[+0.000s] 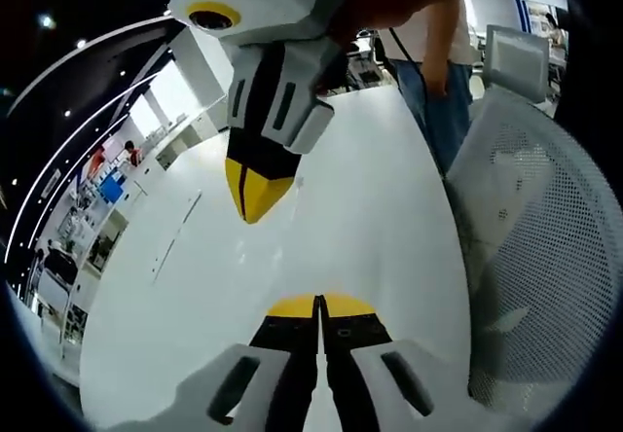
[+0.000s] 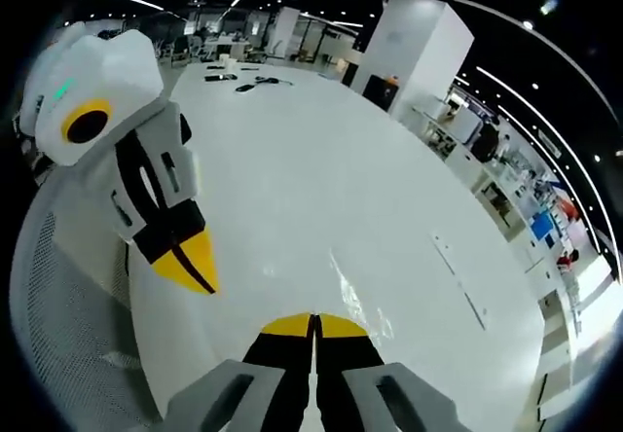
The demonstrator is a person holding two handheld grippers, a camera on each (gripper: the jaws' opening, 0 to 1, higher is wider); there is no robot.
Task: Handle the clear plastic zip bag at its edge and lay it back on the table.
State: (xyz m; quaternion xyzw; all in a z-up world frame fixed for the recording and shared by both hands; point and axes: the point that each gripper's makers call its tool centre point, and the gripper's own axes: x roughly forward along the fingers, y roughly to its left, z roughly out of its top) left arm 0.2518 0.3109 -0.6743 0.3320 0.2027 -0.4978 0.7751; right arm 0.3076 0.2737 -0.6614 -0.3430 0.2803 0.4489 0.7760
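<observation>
Looking along my right gripper point(image 2: 313, 321), I see its fingers pressed together, with the clear plastic zip bag point(image 2: 358, 301) lying flat on the white surface point(image 2: 321, 150) just beyond their tips. My left gripper point(image 1: 319, 304) hangs over the same surface, fingers likewise closed. A mesh chair point(image 1: 531, 218) stands beside it.

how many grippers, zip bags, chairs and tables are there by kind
grippers: 2, left gripper and right gripper, both with fingers closed
clear zip bag: 1, on the table by the right gripper's tips
white mesh chair: 1
white table: 1
total: 5
</observation>
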